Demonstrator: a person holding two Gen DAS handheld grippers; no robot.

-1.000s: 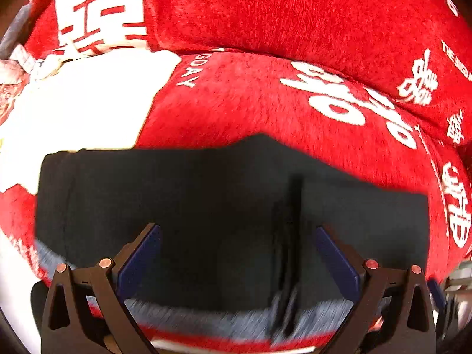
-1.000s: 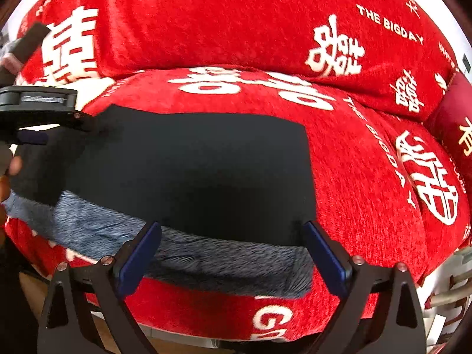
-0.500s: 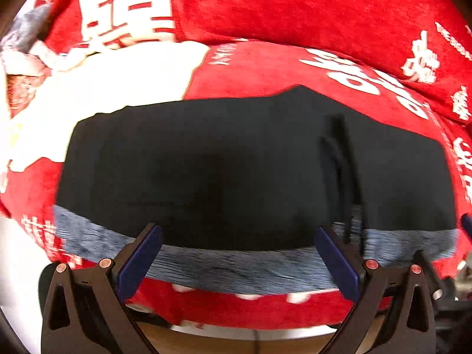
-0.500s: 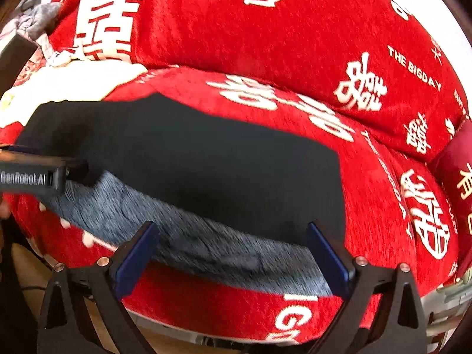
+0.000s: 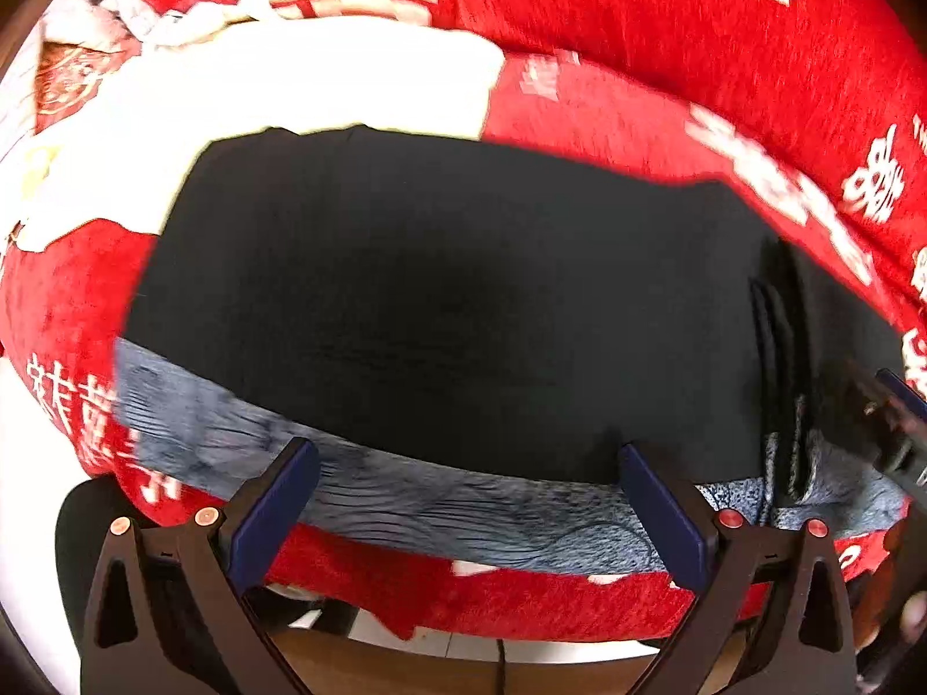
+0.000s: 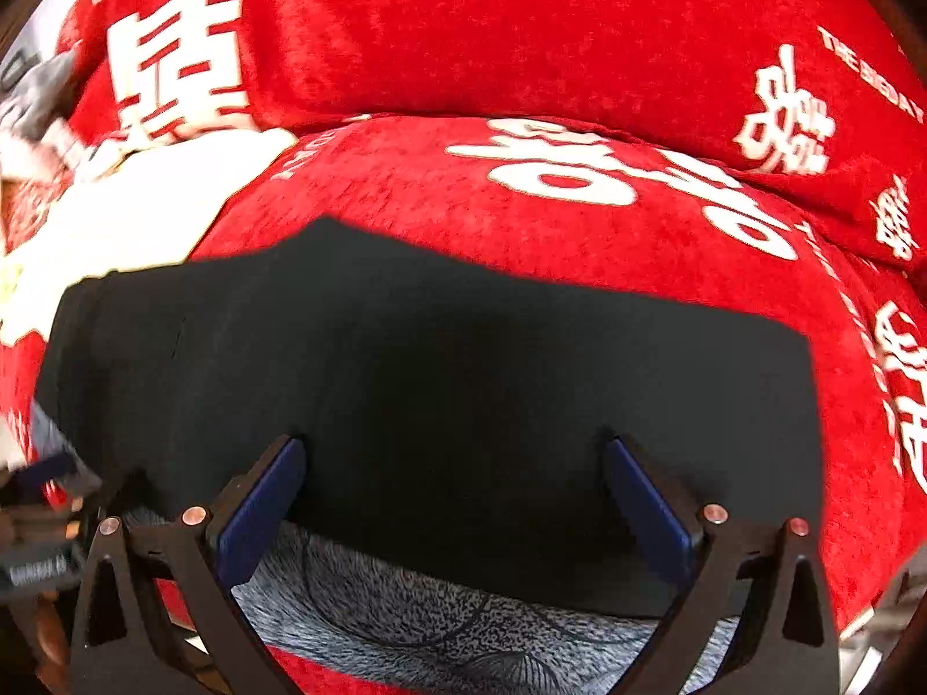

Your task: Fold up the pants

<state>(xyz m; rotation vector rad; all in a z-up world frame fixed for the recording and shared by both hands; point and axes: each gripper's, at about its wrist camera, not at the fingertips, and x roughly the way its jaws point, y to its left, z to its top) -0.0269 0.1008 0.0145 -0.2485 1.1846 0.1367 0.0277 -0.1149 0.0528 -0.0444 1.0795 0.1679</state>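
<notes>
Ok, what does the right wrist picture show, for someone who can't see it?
Folded black pants with a fuzzy grey lining edge lie flat on a red plush cushion with white characters. The open right gripper hovers just above them.

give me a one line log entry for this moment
task: fold pants | pants: flat on sofa | left gripper: open | right gripper: open

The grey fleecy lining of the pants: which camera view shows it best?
The left wrist view: the grey lining runs as a long band along the black pants' near edge. The right wrist view shows only a shorter stretch.
</notes>
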